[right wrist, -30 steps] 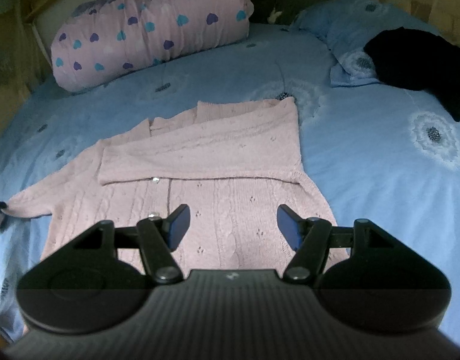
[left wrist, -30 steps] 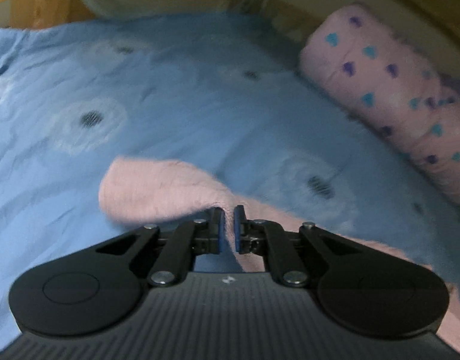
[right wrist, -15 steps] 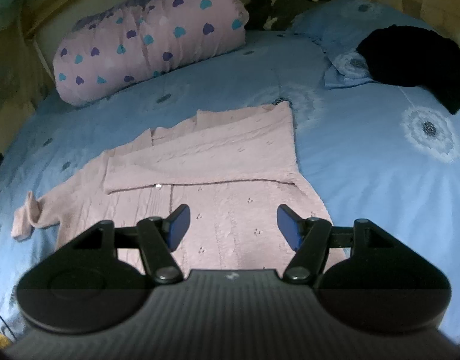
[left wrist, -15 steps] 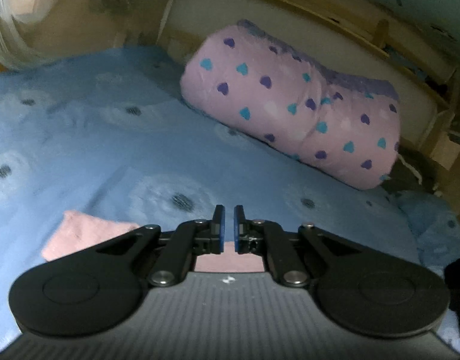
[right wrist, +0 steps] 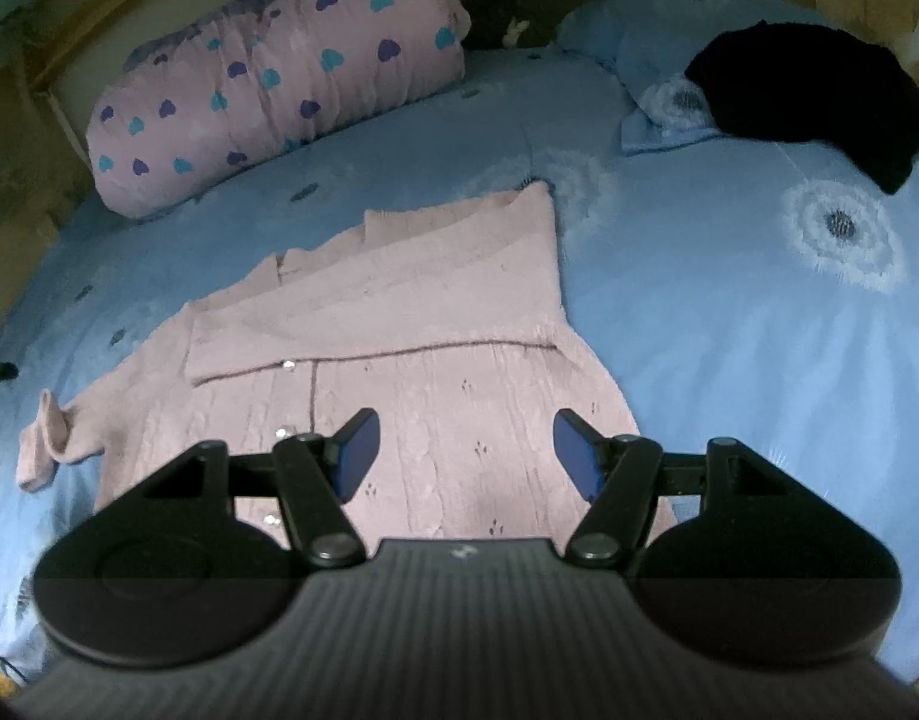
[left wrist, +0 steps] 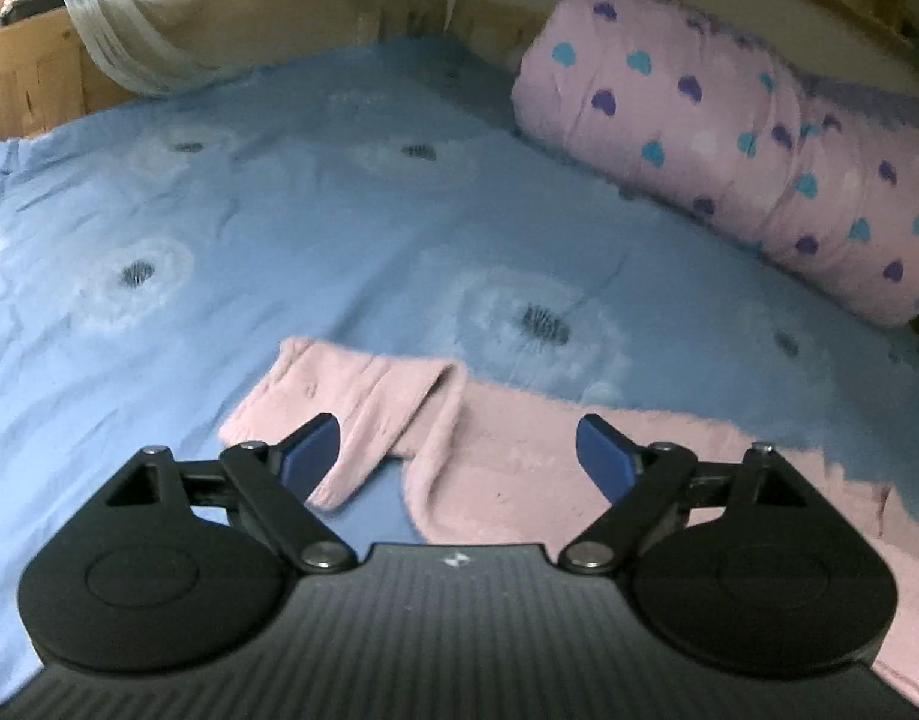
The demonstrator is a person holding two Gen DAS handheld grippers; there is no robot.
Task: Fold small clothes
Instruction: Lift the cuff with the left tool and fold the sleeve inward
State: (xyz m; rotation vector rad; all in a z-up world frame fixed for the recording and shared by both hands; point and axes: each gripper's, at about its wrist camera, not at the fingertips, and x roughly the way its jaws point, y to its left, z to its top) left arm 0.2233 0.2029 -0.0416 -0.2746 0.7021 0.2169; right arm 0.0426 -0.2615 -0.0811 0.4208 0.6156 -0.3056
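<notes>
A small pink knitted cardigan [right wrist: 411, 324] lies flat on the blue bedsheet, one sleeve folded across its chest. Its other sleeve [left wrist: 351, 402] lies bent back on itself at the cardigan's left side, the cuff end doubled over. My left gripper [left wrist: 458, 456] hovers just over that sleeve with its jaws opening wide; the sleeve lies below them, untouched by the pads. My right gripper [right wrist: 464, 450] stands open above the cardigan's lower hem, holding nothing.
A pink bolster with blue and purple hearts [right wrist: 279, 78] lies along the headboard side. A blue pillow [right wrist: 639, 54] carries a black garment [right wrist: 819, 96] at the far right. Wooden bed frame and a white net curtain [left wrist: 117, 42] border the bed.
My left gripper was shut on the sleeve; now its jaws stand wide apart and the sleeve lies dropped on the sheet, doubled over. The right gripper has stayed put.
</notes>
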